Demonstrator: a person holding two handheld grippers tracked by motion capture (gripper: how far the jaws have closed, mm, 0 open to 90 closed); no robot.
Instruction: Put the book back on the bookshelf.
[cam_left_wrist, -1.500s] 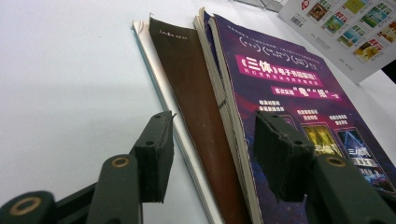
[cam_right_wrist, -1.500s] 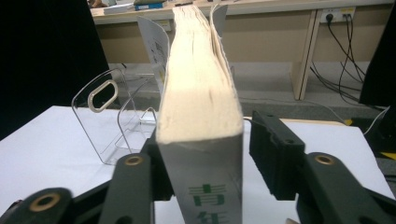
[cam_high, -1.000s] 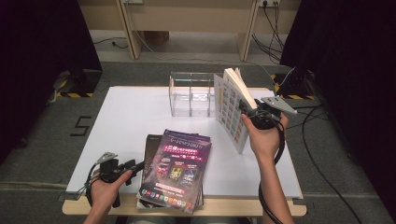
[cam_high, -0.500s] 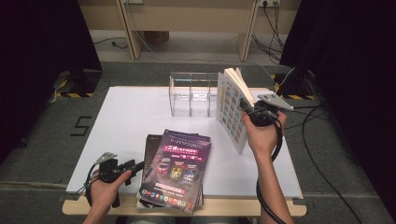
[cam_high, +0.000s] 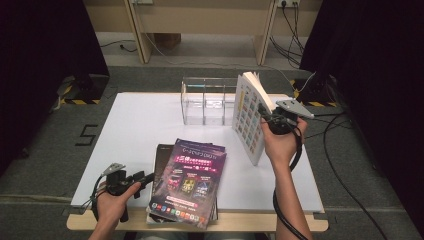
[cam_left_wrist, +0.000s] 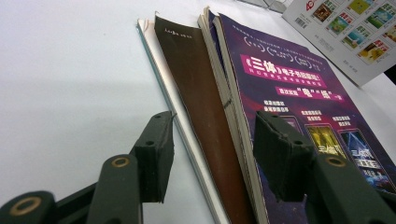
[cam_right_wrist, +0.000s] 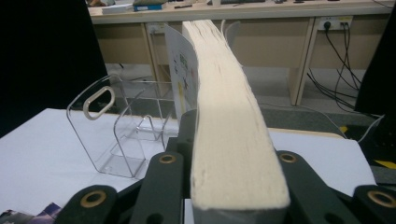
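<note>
The right gripper (cam_high: 267, 120) is clamped on a thick book (cam_high: 248, 117) that stands upright on its lower edge on the white table (cam_high: 135, 130), its jaws having just been closing with the book's page block between them. In the right gripper view the 2 black jaws press against both sides of the cream page edges (cam_right_wrist: 231, 140) — a contact the high view cannot settle, since there the gripper's body and the hand (cam_high: 280, 145) cover it. The high view gives what the gripper view lacks: the book's cover with its grid of small coloured pictures, facing left, and the book leaning slightly beside a clear plastic rack (cam_high: 207, 100) at the table's far side. The right forearm rises from the table's near edge, wrist bent upward, the gripper level and pointing left into the book's upper half.

The left gripper (cam_high: 145, 178) rests low at the near left of the table, held in a hand (cam_high: 112, 202) with the knuckles up. Its jaws stand apart and grasp nothing — the left gripper view shows them straddling the edge of a flat stack of magazines (cam_left_wrist: 224, 116), one jaw on the bare table, the other over the purple cover (cam_left_wrist: 299, 93), with a brown cover (cam_left_wrist: 196, 88) between them. From above the stack (cam_high: 187, 182) lies at the near middle, well apart from the book.
</note>
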